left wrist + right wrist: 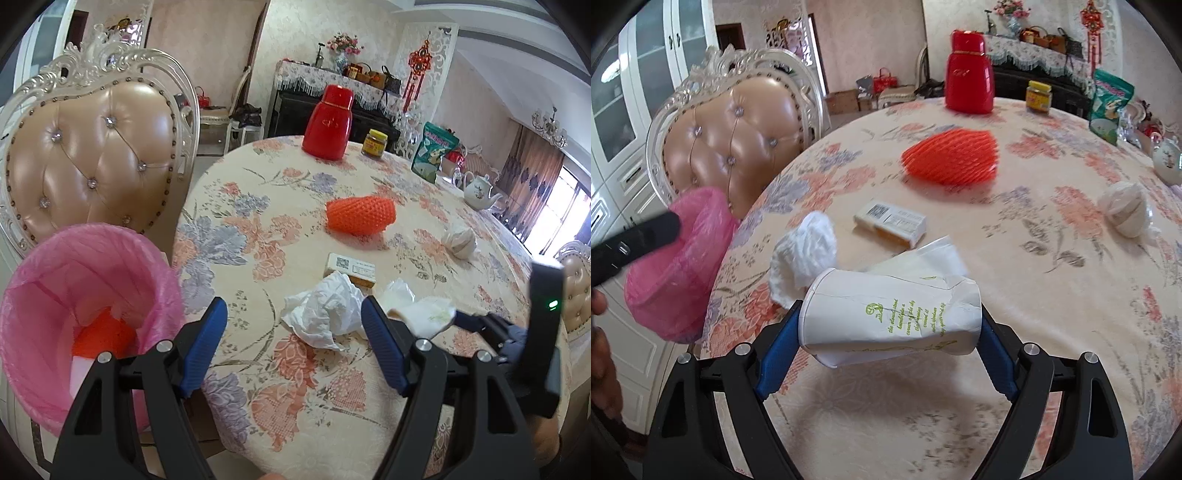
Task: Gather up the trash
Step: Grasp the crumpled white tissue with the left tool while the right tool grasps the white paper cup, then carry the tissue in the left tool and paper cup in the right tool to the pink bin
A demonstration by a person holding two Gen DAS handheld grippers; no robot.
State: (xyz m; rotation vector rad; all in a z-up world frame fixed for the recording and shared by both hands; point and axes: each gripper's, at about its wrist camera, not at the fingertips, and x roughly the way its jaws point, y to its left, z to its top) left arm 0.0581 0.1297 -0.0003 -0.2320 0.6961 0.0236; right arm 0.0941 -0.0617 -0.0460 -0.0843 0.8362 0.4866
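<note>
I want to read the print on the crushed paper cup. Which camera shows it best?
The right wrist view: the paper cup fills the foreground, green print facing the camera. The left wrist view shows only a crumpled end.

We see a table (369,435) under soft matt floral cloth. The crumpled tissue (325,314) looks thin and papery, and the paper cup (890,317) is creased, matt white. The bin liner (74,266) is thin, slightly shiny pink plastic. The orange foam net (360,216) looks bumpy, the red flask (327,123) glossy, the chair back (92,158) shiny padded leather.
</note>
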